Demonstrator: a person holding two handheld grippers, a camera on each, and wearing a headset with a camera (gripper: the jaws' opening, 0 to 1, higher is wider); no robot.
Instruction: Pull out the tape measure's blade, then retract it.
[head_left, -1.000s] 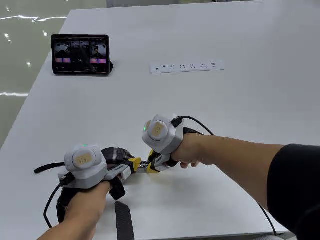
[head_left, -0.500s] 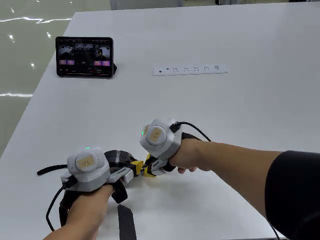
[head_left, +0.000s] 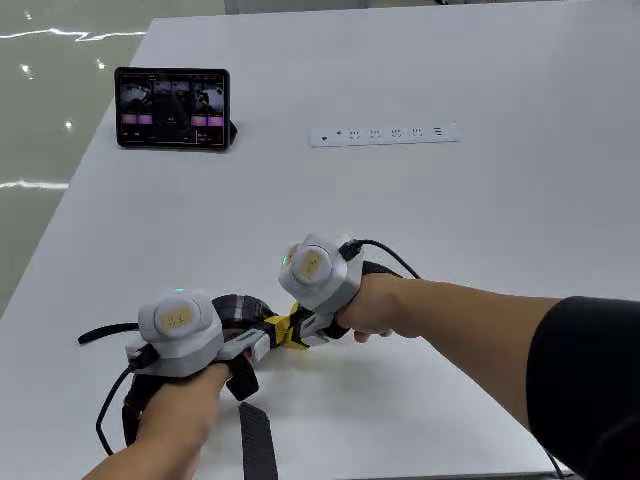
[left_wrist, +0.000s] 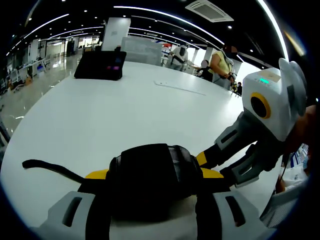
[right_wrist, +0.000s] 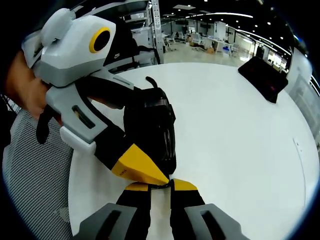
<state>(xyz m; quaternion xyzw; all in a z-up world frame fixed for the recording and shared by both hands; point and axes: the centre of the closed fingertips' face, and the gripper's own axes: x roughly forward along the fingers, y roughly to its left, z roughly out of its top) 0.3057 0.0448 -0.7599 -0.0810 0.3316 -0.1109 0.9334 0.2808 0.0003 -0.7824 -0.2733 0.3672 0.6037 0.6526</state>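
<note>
So the tape measure (head_left: 238, 310) sits at the near left of the white table (head_left: 500, 200), black body clamped between the jaws of the left gripper (left_wrist: 152, 176). In the left gripper view, those yellow tips sit on either side of the case. The right gripper (right_wrist: 161, 186) comes in from about 2 o'clock. Its jaws are pressed nearly together and nip the small dark blade tip (right_wrist: 166, 184) right at the case mouth.

Around it, a tablet (head_left: 172, 95) is propped up at 11 o'clock and a power strip (head_left: 385, 133) lies at 1 o'clock, both well apart from the action. A black strap (head_left: 255, 445) trails off toward 6 o'clock.

In the head view the white gripper housings cover most of the case. In the right gripper view the left gripper's jaw cuts across the case's front.

A second ago there was a short gap between the two sets of yellow tips, with a bit of blade showing. Now they're basically touching.
</note>
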